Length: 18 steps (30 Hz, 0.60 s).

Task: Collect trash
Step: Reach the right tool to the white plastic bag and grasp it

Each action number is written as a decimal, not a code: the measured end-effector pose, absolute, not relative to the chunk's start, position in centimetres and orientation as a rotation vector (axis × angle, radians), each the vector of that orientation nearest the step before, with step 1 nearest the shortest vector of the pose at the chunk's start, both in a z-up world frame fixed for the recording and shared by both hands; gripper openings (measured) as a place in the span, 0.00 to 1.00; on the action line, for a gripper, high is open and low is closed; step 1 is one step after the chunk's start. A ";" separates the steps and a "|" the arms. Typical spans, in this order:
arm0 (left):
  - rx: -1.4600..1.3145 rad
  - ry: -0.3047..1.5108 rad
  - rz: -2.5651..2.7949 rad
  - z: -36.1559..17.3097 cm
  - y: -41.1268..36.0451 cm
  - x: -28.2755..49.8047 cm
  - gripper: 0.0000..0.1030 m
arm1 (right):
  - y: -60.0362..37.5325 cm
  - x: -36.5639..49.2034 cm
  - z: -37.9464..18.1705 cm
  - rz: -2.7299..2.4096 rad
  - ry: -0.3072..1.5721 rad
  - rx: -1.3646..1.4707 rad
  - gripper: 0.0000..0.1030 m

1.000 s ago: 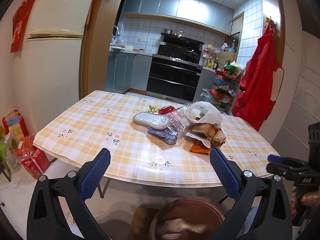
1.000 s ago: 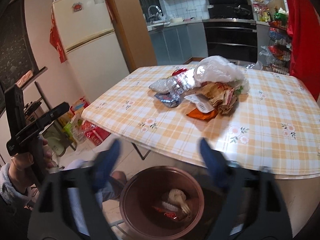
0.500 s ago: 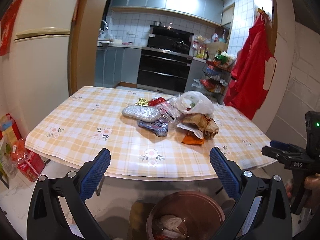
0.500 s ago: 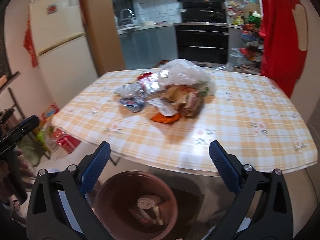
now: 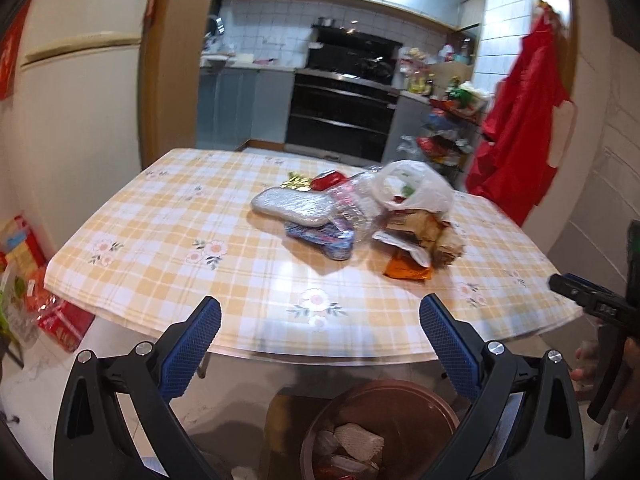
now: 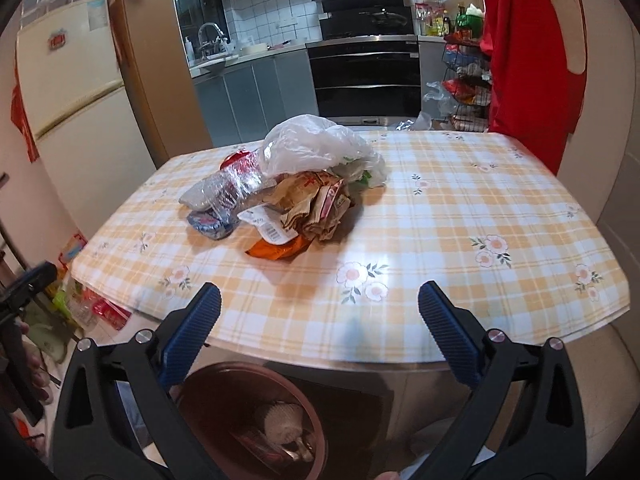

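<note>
A pile of trash lies mid-table: a white plastic bag (image 5: 412, 186) (image 6: 316, 146), crumpled brown paper (image 6: 316, 204), an orange wrapper (image 5: 406, 270) (image 6: 276, 250), a silver foil pack (image 5: 294, 206), a blue wrapper (image 5: 320, 240) (image 6: 208, 222) and a red wrapper (image 5: 328, 178). A brown bin (image 5: 380, 428) (image 6: 248, 416) with some trash inside stands on the floor below the table's near edge. My left gripper (image 5: 320, 344) and right gripper (image 6: 320, 342) are both open and empty, above the bin, short of the pile.
The table (image 5: 160, 216) (image 6: 480, 200) has a yellow checked cloth. A fridge (image 5: 80, 92) stands left, red cloth (image 5: 516, 120) hangs right, and packages (image 5: 24, 280) sit on the floor left. The right gripper's tip shows in the left wrist view (image 5: 588, 304).
Both grippers have swung and moved closer to the table. The right view has turned rightward, so the pile now sits left of centre. Both stay open.
</note>
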<state>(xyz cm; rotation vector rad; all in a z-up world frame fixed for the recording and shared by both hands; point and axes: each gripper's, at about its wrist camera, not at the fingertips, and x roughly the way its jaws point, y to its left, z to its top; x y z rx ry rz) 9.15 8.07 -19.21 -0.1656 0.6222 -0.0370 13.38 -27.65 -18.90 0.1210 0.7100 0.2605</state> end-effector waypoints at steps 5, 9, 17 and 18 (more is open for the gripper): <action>-0.167 0.650 -0.013 -19.4 8.6 11.2 0.94 | -28.6 15.9 -18.6 0.291 0.726 0.137 0.95; -0.137 0.619 0.017 -18.9 8.9 12.9 0.94 | -29.2 19.2 -18.3 0.275 0.763 0.124 0.95; -0.117 0.623 0.040 -19.2 9.3 18.6 0.94 | -29.9 29.5 -17.5 0.330 0.733 0.130 0.95; -0.123 0.626 0.041 -19.2 9.4 19.6 0.94 | -29.7 31.2 -17.6 0.349 0.736 0.133 0.95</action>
